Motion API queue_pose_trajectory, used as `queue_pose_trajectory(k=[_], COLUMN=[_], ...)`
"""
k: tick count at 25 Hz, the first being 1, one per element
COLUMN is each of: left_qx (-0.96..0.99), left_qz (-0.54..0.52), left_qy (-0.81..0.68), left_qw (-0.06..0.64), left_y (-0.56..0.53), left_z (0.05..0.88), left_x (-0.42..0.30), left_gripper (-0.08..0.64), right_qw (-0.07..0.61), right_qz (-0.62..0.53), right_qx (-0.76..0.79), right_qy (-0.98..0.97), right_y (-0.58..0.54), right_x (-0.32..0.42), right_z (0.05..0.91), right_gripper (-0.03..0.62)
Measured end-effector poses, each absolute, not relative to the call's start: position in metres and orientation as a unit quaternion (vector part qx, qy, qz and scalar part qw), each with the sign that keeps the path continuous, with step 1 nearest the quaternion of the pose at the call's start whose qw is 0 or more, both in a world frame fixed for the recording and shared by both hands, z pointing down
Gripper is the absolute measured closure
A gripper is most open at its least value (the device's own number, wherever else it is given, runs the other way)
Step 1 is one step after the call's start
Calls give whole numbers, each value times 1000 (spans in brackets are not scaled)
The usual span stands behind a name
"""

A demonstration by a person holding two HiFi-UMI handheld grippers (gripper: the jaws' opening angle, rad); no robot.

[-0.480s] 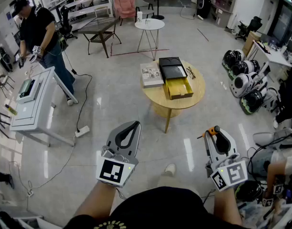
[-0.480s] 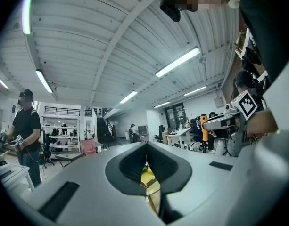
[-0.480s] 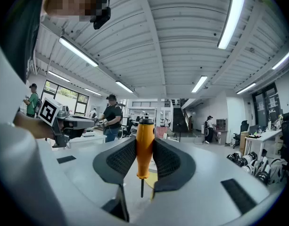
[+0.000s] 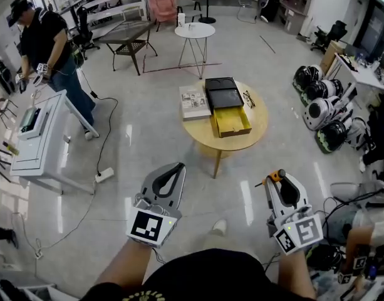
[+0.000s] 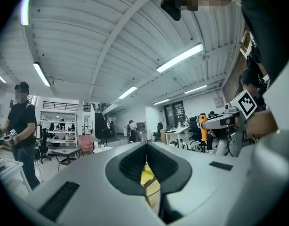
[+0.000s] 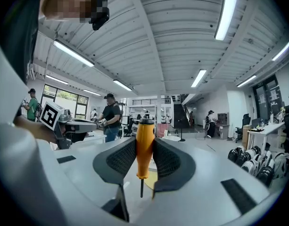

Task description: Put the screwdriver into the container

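An orange-handled screwdriver (image 6: 144, 147) stands upright between the pads of my right gripper (image 6: 145, 143), which is shut on the handle, thin shaft pointing down. In the head view that gripper (image 4: 280, 175) hovers over the floor at the lower right with the orange handle (image 4: 277, 175) at its tip. My left gripper (image 4: 177, 167) is held lower left of centre, shut, with nothing in it; its tips (image 5: 145, 144) meet. The yellow open container (image 4: 232, 121) lies on the round wooden table (image 4: 257, 133), well ahead of both grippers.
A black box (image 4: 223, 93), a book (image 4: 194, 101) and glasses (image 4: 249, 98) share the table. A white workbench (image 4: 38, 143) with a person beside it stands at left, with a cable and power strip (image 4: 104, 175) on the floor. Helmets (image 4: 320, 108) cluster at right.
The head view has shifted slightly, so the table sits a little higher and further left in the picture. My right gripper has dropped a bit in view, still holding the screwdriver.
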State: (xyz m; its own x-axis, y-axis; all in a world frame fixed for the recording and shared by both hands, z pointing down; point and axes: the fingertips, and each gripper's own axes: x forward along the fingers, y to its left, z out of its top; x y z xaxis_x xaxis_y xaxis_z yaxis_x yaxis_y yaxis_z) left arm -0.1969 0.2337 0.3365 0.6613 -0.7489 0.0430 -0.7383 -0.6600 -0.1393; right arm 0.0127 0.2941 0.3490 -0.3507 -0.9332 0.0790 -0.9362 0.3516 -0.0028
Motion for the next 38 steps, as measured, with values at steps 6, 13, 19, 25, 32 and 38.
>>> queue_pose_trajectory(k=[6, 13, 19, 25, 32, 38], left_qx=[-908, -907, -903, -891, -875, -866], left_qz=[-49, -56, -67, -73, -79, -66], left_qy=[416, 415, 422, 445, 472, 491], left_qw=[29, 36, 38, 57, 78, 66], left_y=[207, 182, 157, 130, 108, 100], left_z=[343, 344, 351, 353, 345, 339], left_x=[-192, -166, -135, -113, -83, -78], left_gripper=[542, 543, 543, 542, 542, 541], right_qw=[29, 30, 37, 41, 31, 19], right_qz=[32, 39, 46, 45, 38, 34], right_qx=[573, 574, 570, 560, 540, 532], right_qy=[-819, -818, -819, -826, -840, -846], right_y=[277, 254, 226, 191, 159, 147], right_x=[35, 60, 89, 115, 140, 153], right_z=[347, 354, 361, 366, 358, 355], right_gripper=[468, 467, 468, 468, 468, 468])
